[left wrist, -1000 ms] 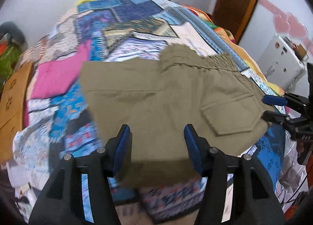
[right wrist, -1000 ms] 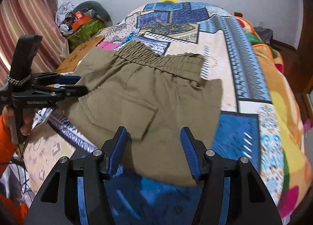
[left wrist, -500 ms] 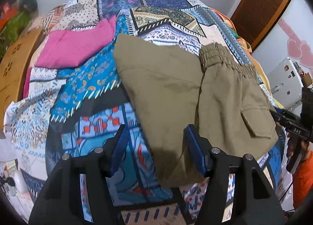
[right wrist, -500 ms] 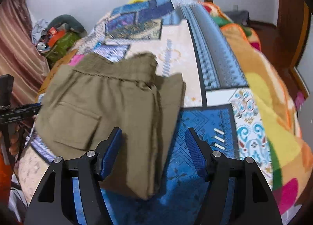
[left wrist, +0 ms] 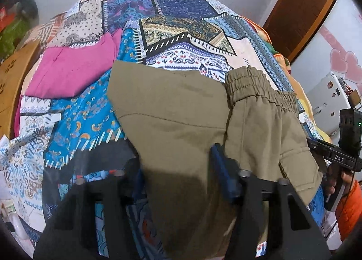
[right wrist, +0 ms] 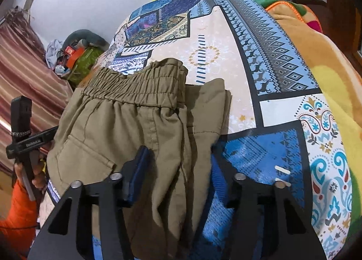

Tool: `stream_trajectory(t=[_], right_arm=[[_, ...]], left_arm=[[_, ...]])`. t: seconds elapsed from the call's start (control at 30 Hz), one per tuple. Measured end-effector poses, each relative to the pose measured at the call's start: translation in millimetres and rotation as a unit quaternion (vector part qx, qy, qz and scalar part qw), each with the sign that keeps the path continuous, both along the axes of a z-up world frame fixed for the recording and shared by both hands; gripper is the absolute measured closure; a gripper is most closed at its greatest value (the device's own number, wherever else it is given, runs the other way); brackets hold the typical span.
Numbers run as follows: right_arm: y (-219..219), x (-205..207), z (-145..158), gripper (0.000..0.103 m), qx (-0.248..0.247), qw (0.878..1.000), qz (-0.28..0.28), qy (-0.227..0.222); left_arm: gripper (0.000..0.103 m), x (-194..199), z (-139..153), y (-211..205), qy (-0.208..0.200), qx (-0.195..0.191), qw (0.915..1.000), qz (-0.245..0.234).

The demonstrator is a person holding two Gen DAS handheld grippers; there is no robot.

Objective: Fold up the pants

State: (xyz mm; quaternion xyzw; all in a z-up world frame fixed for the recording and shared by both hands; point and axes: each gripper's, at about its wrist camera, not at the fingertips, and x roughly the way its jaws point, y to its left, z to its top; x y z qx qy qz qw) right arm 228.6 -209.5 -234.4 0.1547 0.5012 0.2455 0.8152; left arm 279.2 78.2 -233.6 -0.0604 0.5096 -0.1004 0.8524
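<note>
The pants [left wrist: 181, 124] lie folded on the patchwork bedspread [left wrist: 172, 40], the elastic waistband [right wrist: 135, 86] at their twelve o'clock end in the right wrist view. A folded cloth [left wrist: 74, 70] lies on the bedspread at ten o'clock from the pants in the left wrist view, just beside them. A blanket [right wrist: 316, 61] lies at three o'clock along the bed's edge.

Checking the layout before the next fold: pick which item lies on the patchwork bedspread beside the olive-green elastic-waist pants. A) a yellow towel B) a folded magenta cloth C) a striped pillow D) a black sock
B: a folded magenta cloth lies flat on the patchwork bedspread, just left of the olive-green elastic-waist pants in the left wrist view.
</note>
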Motion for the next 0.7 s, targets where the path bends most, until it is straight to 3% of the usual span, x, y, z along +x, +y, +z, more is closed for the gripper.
stream_trajectory(t=[0.07,0.13,0.3,0.7], right_arm=[[3,-1,2,0.072,0.000,1.000,0.001,-0.004],[7,-4,7,0.083,-0.012,1.000,0.006,-0.021],[14,-6,20,0.092,-0.045,0.998,0.012,-0.052],[32,4,85,0.095,-0.078,0.987,0.025,-0.139]], left_arm=[[0.078,1,2,-3,-0.005,0.013,0.9999,0.002],[0.081,1,3,-4,-0.006,0.021,0.9998,0.003],[0.096,-4,11,-2,-0.024,0.043,0.9987,0.009],[0.099,-12,67,19,-0.086,0.062,0.9939,0.032]])
